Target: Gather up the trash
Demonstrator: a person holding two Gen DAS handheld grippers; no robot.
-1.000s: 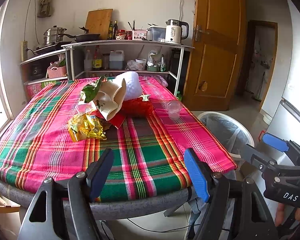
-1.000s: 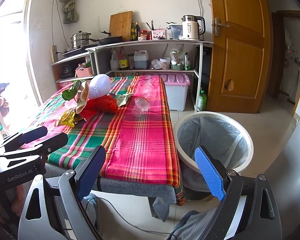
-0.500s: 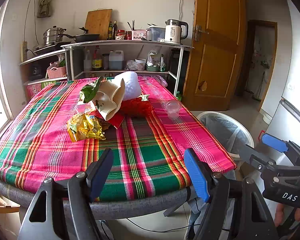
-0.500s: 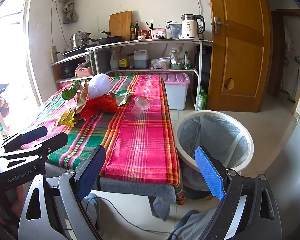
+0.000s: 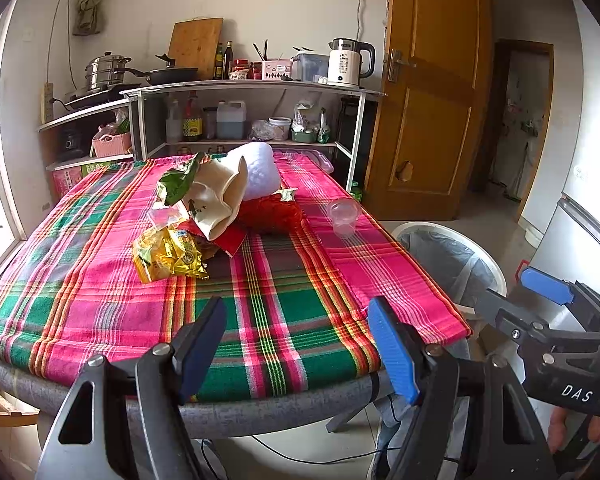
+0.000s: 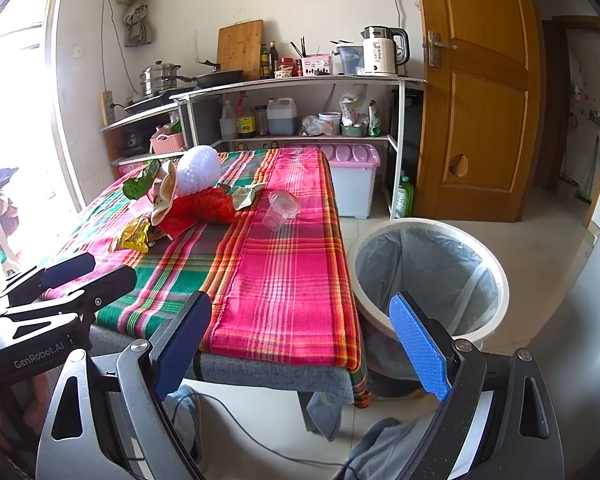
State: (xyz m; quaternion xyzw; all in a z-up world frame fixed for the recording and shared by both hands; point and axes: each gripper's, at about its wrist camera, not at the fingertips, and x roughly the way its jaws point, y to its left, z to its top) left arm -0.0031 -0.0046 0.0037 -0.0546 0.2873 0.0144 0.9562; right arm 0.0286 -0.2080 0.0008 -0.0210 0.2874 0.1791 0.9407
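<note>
Nothing has shifted since earlier. Left gripper (image 5: 296, 344) and right gripper (image 6: 300, 344) hover wide open, empty, off the near table edge. Clear plastic cup (image 6: 281, 209) lies tilted mid-table, mouth toward the lined white bin (image 6: 428, 276).

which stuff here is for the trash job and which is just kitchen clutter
For the job: yellow snack wrapper, red mesh bag, clear plastic cup, lined bin.
Lying about: kettle, cutting board, steamer pot.
</note>
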